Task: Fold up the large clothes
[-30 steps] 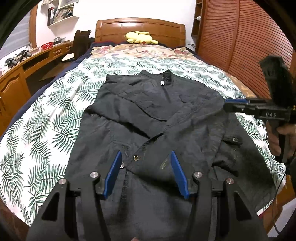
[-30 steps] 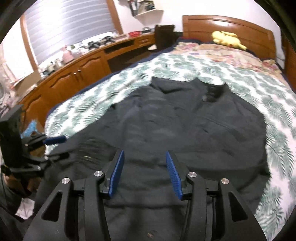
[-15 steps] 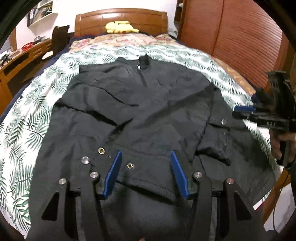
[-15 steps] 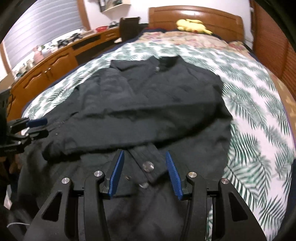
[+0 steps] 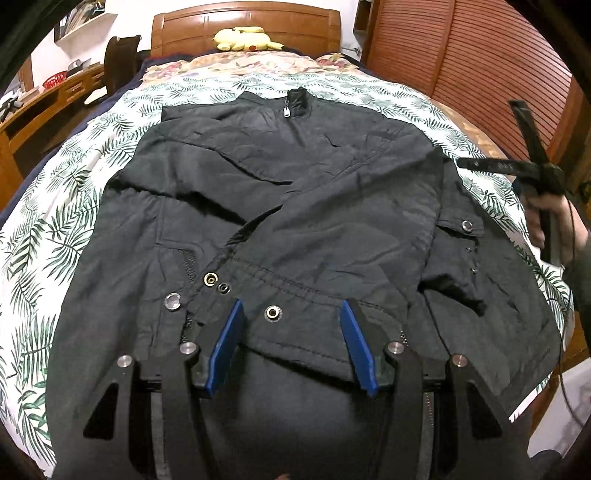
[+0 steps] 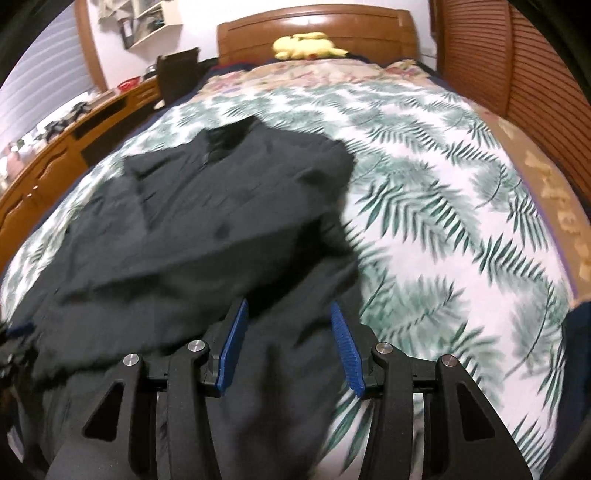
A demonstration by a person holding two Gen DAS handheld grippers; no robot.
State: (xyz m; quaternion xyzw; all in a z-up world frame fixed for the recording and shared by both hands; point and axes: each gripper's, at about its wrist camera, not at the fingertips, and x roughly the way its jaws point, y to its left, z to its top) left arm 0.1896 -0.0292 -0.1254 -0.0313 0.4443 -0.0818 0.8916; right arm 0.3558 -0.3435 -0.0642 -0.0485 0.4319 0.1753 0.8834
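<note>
A black jacket lies front up on the leaf-print bed cover, collar toward the headboard. One sleeve is folded across its front, and the snap-button cuff lies just under my left gripper. That gripper is open, its blue pads apart above the cuff and gripping nothing. My right gripper is open too, low over the jacket's right edge in a blurred view. In the left wrist view the right gripper shows at the jacket's right side, held by a hand.
A wooden headboard with a yellow plush toy is at the far end. A wooden desk and a dark chair run along the left. Slatted wooden doors stand close on the right. Bare bed cover lies right of the jacket.
My right gripper swept from over the jacket's middle, past the cuff, to its right edge. My left gripper sank closer to the folded sleeve's cuff. Both jaws kept their gap.
</note>
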